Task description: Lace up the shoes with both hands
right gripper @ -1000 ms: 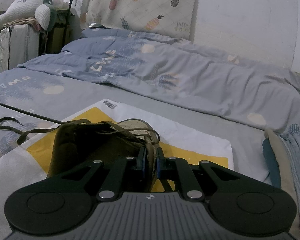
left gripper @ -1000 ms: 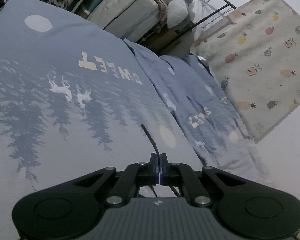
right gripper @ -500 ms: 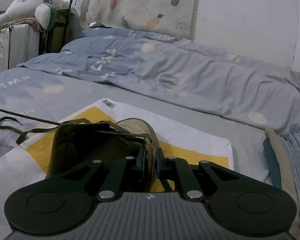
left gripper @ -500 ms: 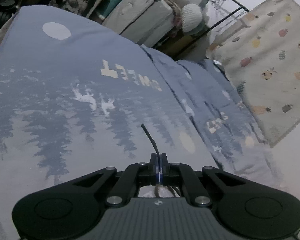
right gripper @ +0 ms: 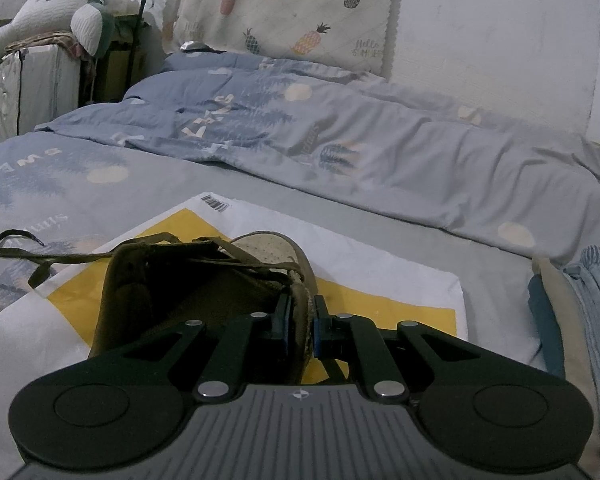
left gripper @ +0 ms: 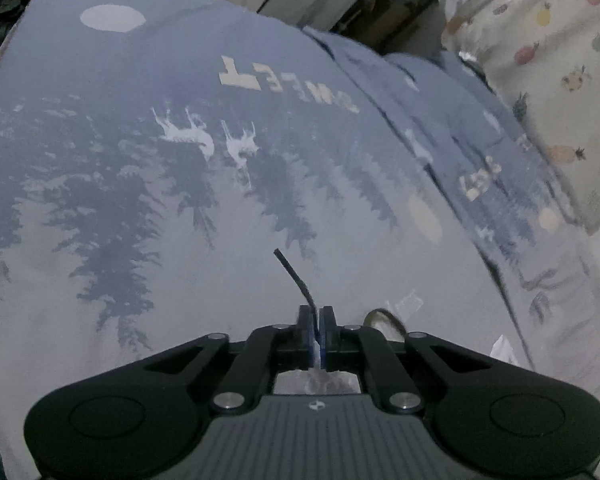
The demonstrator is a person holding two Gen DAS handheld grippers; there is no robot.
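Note:
A dark olive shoe point(right gripper: 188, 292) lies on a white and yellow plastic bag point(right gripper: 380, 280) on the bed. My right gripper point(right gripper: 301, 320) is shut on the shoe's right side wall near the collar. Dark laces point(right gripper: 32, 248) trail from the shoe off to the left over the sheet. In the left wrist view my left gripper point(left gripper: 317, 320) is shut on the dark lace end point(left gripper: 294, 276), whose stiff tip sticks up ahead of the jaws. A loop of lace point(left gripper: 384, 318) shows just right of the left gripper's fingers. The shoe itself is hidden from the left wrist view.
The bed carries a grey-blue printed sheet point(left gripper: 140, 200) and a rumpled duvet point(right gripper: 340, 148) along the far wall. Folded clothes point(right gripper: 580, 320) lie at the right edge. A storage case with a plush toy point(right gripper: 60, 12) and a pineapple-print cloth point(right gripper: 284, 8) stand behind the bed.
The left gripper has tipped downward and shifted with the lace end held, so the sheet print fills more of its view and a lace loop shows. The right gripper and shoe stayed still.

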